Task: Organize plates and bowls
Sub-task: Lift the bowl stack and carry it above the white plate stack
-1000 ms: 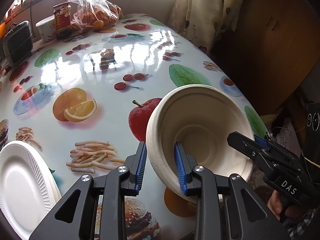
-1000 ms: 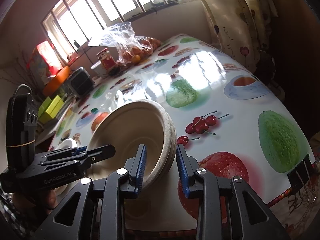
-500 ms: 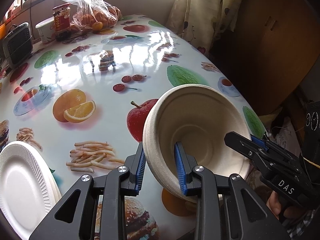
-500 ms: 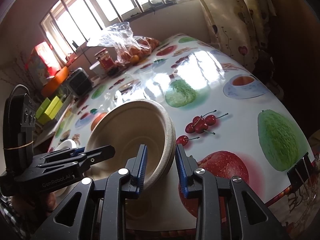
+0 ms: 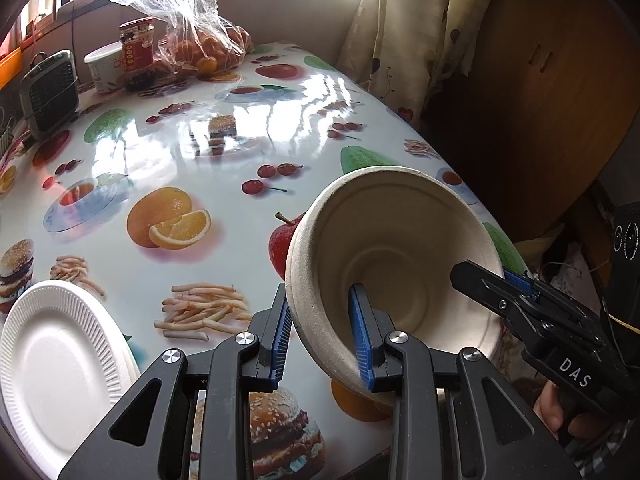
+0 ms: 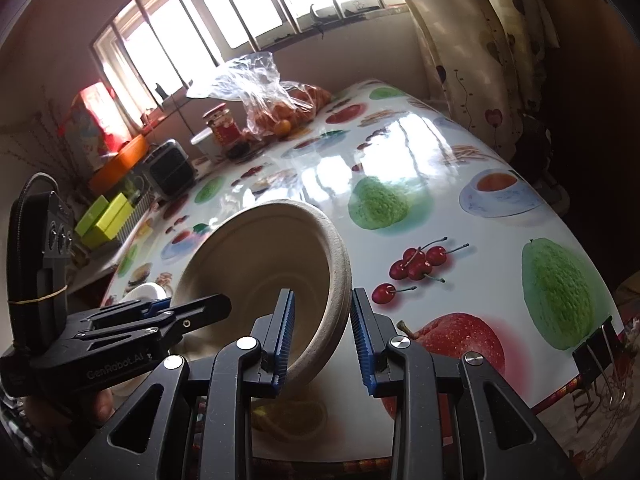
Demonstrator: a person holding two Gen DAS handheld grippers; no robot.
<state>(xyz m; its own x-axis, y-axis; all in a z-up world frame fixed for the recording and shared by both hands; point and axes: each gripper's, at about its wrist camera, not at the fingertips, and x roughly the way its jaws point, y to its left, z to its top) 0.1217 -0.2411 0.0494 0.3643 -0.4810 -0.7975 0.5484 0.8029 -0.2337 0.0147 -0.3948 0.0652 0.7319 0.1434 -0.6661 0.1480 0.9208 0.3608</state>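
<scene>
Blue-padded left gripper (image 5: 320, 336): narrow. One pad sits inside the bowl's near wall and one outside it, and I judge it is pinching the wall.
Right gripper (image 6: 322, 336): set at a similar narrow width, astride the opposite side of the rim. A sliver of light shows at the outer pad, so I cannot tell whether it is actually gripping.
Bowl (image 5: 392, 240): made of tan moulded fibre, it is held between the two grippers over the near right corner of the bench (image 5: 224, 152). It is tipped up rather than sitting flat. The rim looks double-layered from the right wrist, possibly two bowls nested, but I am not sure.
Just changed: over the last second the bowl slid slightly left in the left wrist view and tipped a little further. Neither gripper widened or narrowed noticeably.
Meaning: the bowl is probably mid-carry or mid-handover and has not been placed. Nothing is sorted yet.
Pointing: the mouth opens upward and back toward both cameras, and the base points down toward the near bench edge.
Long axis: none, as the bowl is round. Its centre axis leans well off vertical.
White plate (image 5: 52, 364): a ribbed foam plate lying flat at the near left, well apart from the bowl.
Far end: a red-lidded jar (image 5: 137, 46), a bag of oranges (image 5: 200, 48) and a small grey fan (image 5: 50, 88) stand by the window.
</scene>
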